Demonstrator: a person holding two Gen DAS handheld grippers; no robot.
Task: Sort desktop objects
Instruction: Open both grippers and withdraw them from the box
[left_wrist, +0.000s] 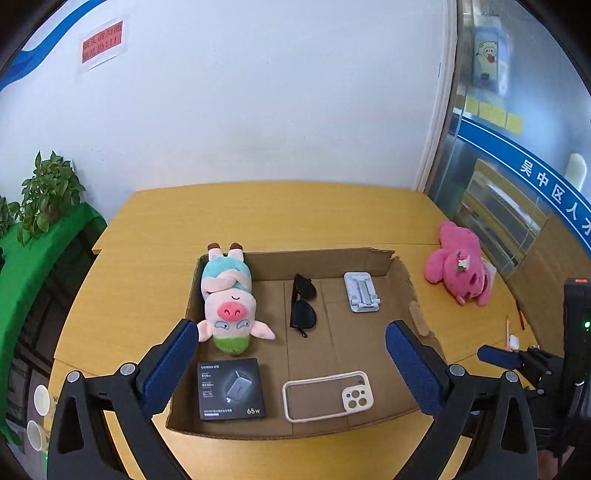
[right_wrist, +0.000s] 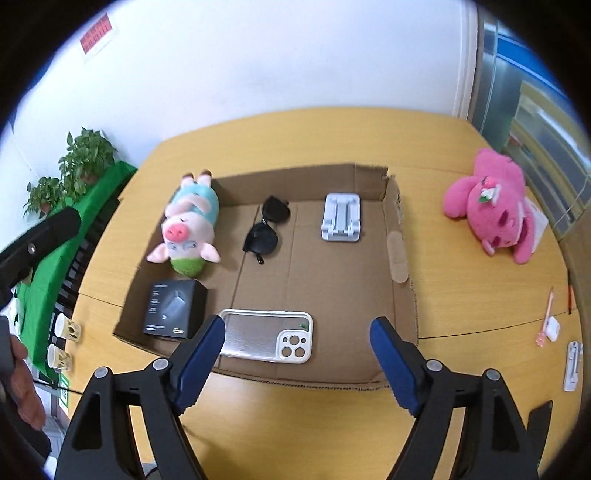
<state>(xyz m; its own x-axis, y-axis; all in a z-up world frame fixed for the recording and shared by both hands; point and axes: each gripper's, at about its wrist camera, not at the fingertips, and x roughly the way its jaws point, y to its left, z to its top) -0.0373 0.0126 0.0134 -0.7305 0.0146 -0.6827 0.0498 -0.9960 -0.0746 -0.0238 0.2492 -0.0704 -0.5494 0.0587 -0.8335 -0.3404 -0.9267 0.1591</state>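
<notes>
Grippers: left hand-held gripper and right hand-held gripper both spread, empty.
Advice: take pink plush by its body, lift over box wall.

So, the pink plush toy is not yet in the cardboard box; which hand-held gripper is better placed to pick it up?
Probably the right hand-held gripper. The pink plush toy lies on the table to the right of the cardboard box, on that gripper's side. The left hand-held gripper is open over the box, farther from it.
</notes>
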